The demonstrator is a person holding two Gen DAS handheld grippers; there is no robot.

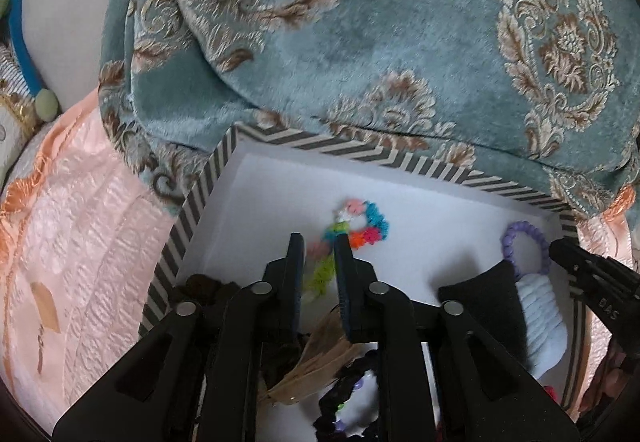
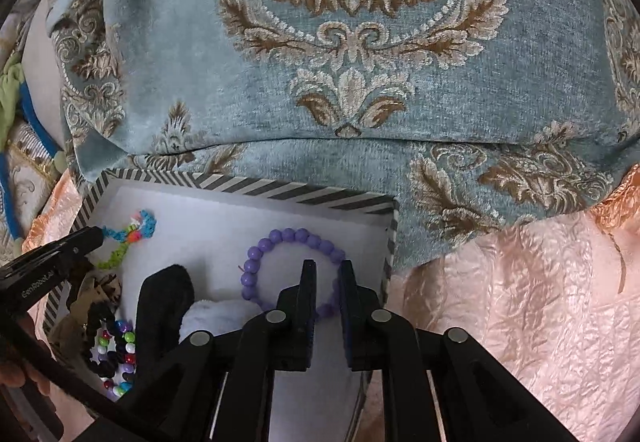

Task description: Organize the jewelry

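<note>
Both claws work inside the striped white cardboard box [image 1: 224, 169]: the left gripper [image 1: 320, 242] is a little open around the rainbow loom-band bracelet [image 1: 360, 222], and the right gripper [image 2: 327, 269], also a little open, hangs over the purple bead bracelet [image 2: 288, 238], so next I think each must pinch shut.

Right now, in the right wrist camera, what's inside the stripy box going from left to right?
Rainbow loom bracelet → black pouch → purple bead bracelet → the right gripper, its fingers slightly apart.

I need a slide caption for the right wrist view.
Right tongs open over purple bead bracelet in striped box.
</note>
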